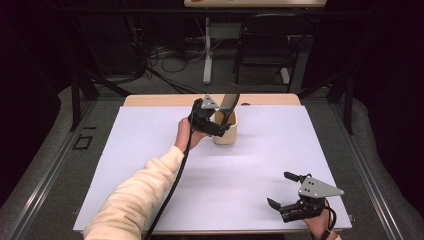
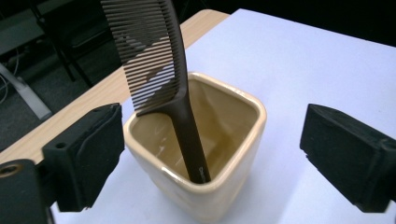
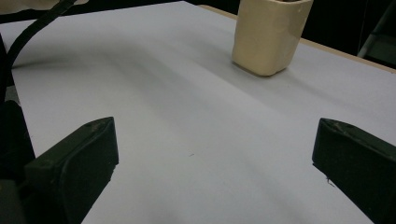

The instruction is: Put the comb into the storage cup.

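On the left side of the high view, a cream sleeve (image 1: 135,195) reaches forward across the white table cover (image 1: 150,150), and the left gripper (image 1: 216,125) hangs at the near-left side of a cream holder (image 1: 226,131), toward the far edge of the table. In the left gripper view its two black jaws stand wide apart, one on each side of the holder (image 2: 205,154), and it grips nothing; whether the left jaw touches the holder's wall cannot be told, while the right jaw is clearly off it. The holder is a squarish, open-topped cup standing upright. A dark comb (image 2: 159,70) stands in it, handle end down in the near corner, teeth up, leaning on the rim and rising well above it; in the high view the comb (image 1: 230,100) tilts to the right above the cup. A strip of bare wooden tabletop (image 1: 165,100) shows beyond the cover, behind the holder.

Further right, near the front right corner, the right gripper (image 1: 285,193) is held low over the cover, well apart from the holder. Its jaws are spread wide with nothing between them. In the right gripper view the holder (image 3: 268,37) stands far ahead, with open white cover between it and the jaws, and the left gripper's black cable (image 3: 28,32) crosses the upper left corner.
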`<state>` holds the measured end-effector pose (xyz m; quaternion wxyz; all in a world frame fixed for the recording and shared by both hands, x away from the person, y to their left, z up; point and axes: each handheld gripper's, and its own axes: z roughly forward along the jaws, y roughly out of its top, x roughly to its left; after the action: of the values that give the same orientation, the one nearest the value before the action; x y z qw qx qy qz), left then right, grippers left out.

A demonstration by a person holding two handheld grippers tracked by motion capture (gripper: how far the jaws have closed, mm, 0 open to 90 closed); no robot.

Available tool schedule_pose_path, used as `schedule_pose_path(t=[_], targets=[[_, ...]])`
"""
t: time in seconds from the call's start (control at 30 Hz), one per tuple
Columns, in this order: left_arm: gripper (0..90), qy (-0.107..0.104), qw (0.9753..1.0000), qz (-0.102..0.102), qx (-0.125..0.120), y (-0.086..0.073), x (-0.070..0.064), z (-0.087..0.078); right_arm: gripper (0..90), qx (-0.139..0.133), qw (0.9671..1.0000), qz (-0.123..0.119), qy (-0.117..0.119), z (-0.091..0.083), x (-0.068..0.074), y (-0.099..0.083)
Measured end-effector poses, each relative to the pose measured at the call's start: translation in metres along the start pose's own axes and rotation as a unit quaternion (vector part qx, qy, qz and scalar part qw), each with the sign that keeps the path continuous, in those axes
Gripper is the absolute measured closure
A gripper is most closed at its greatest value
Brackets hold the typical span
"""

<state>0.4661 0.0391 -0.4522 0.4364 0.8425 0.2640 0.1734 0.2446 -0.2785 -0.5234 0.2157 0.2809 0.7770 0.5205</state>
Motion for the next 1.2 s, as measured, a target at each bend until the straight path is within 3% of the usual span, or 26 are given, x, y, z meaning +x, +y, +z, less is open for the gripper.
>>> schedule_pose_path(t=[0.2,0.63,1.2], targets=[[0.2,0.002,0.9999,-0.006,0.008,-0.002,0.005,-0.014,0.0,0.002,1.0,0.002,0.0,0.0,-0.002,-0.001],[0.0,0.016,0.9995,-0.013,0.024,-0.016,0.006,-0.049,0.0,0.005,1.0,0.006,-0.003,-0.004,0.0,-0.003],[0.0,0.042,0.9982,-0.031,0.03,-0.059,0.003,-0.091,0.0,0.008,0.9999,0.007,-0.009,-0.004,0.003,-0.003]])
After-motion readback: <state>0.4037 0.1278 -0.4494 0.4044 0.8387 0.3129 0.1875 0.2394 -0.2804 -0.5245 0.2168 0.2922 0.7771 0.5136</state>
